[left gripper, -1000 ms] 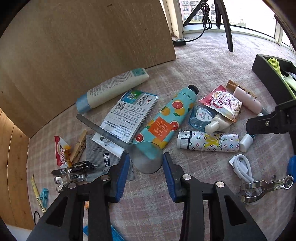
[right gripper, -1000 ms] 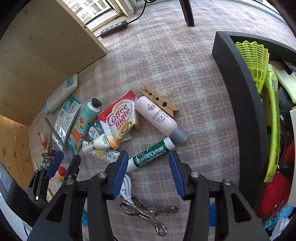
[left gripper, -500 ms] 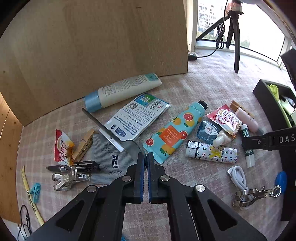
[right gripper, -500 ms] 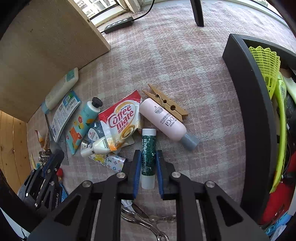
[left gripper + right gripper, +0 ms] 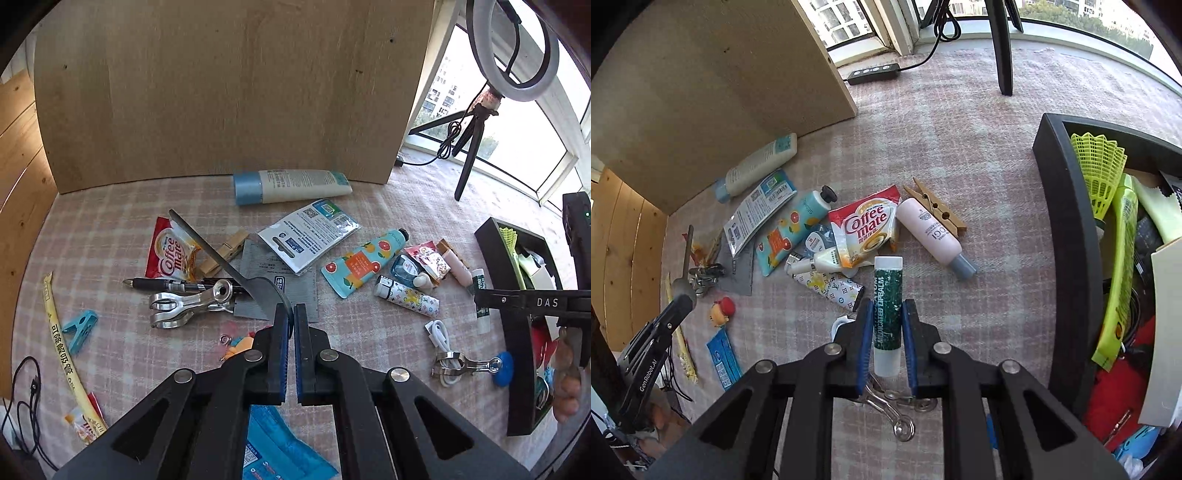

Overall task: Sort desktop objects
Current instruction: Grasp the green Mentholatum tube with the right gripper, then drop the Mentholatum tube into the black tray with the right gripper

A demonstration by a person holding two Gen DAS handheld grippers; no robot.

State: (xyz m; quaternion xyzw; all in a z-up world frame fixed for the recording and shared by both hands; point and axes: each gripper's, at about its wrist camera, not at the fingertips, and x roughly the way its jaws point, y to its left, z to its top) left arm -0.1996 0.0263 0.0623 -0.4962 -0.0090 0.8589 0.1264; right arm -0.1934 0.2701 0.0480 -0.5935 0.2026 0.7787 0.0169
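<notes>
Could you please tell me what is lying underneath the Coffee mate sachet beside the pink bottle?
The Coffee mate sachet partly covers a small white bottle and a blue-labelled clear bottle. What else its middle hides cannot be seen.

A pink-and-white plaid tablecloth (image 5: 960,122) is covering the desk. At its 3 o'clock edge a black bin (image 5: 1067,236) is showing a neon-yellow shuttlecock (image 5: 1097,166). A dark-green-and-white Mentholatum lip balm stick (image 5: 887,302) is sitting between blue pads (image 5: 865,339). A red-and-white Coffee mate sachet (image 5: 866,229) is lying at 12 o'clock from it.
</notes>
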